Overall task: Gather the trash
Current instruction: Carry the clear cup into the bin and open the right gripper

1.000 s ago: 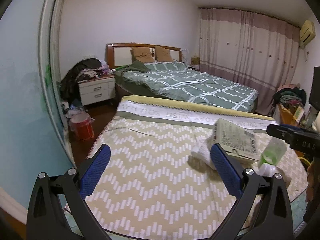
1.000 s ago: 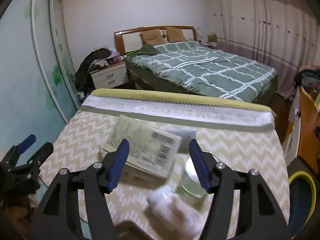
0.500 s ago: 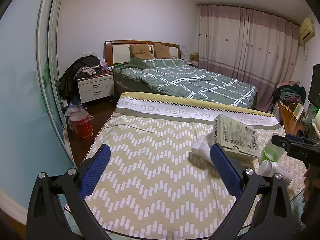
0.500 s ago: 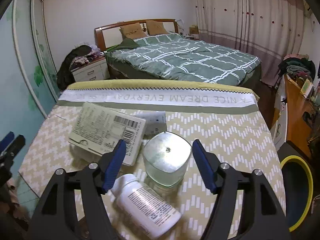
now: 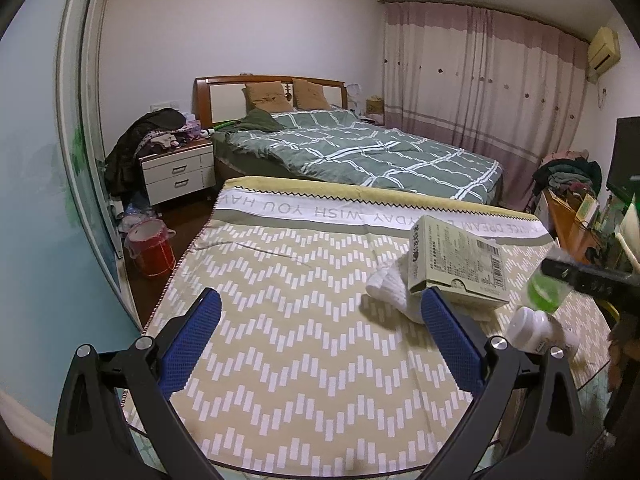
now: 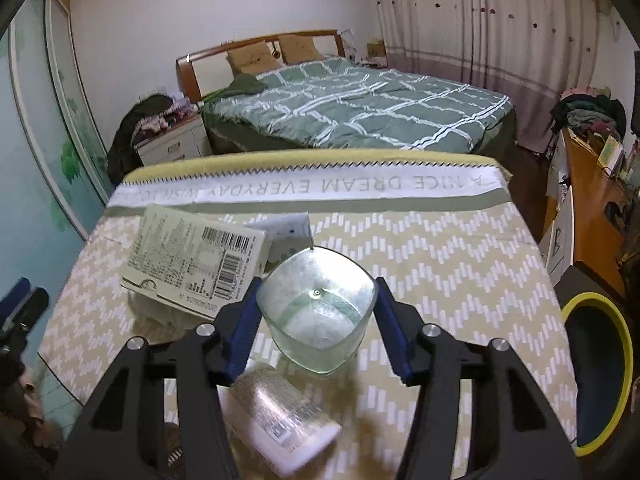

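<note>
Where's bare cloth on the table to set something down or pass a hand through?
Free: the cloth left of the white sock, under the left gripper, and the stretch between the clear cup and the yellow-rimmed bin. Crowded: carton, cup and white bottle cluster, where the right gripper is closing around the cup.

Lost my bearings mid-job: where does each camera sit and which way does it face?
Left wrist: on the left hand-held gripper, facing the bed across the table; open blue pads show.
Right wrist: on the right hand-held gripper, angled down, jaws closing around the clear cup.
Shared: cardboard box, white bottle, cup.
</note>
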Demonstrator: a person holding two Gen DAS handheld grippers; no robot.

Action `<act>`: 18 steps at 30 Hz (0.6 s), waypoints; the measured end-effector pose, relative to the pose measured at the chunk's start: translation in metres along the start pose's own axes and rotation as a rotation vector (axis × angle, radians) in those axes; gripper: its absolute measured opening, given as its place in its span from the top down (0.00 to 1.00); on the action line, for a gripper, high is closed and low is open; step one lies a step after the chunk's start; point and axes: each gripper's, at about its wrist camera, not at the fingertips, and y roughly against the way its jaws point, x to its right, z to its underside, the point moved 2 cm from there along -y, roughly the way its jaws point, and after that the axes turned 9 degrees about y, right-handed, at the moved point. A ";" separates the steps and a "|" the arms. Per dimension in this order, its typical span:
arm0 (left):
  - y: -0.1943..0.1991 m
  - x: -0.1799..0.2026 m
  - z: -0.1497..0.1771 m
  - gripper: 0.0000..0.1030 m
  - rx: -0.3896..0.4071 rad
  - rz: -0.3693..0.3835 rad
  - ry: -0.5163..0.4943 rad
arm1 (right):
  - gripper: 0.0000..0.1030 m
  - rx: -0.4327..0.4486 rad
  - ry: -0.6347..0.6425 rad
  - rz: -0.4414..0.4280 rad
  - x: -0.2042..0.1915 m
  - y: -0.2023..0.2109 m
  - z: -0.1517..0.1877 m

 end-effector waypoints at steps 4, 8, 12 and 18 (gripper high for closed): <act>-0.001 0.006 0.002 0.05 -0.006 0.007 -0.025 | 0.49 0.045 -0.043 0.031 0.023 0.026 0.005; -0.001 0.010 0.004 0.05 -0.007 0.013 -0.043 | 0.49 0.070 -0.101 0.103 0.059 0.051 0.019; -0.002 0.014 0.006 0.05 -0.017 0.029 -0.056 | 0.49 0.083 -0.181 0.224 0.106 0.074 0.041; 0.000 0.026 0.010 0.05 -0.062 0.097 -0.062 | 0.49 0.072 -0.312 0.372 0.171 0.093 0.072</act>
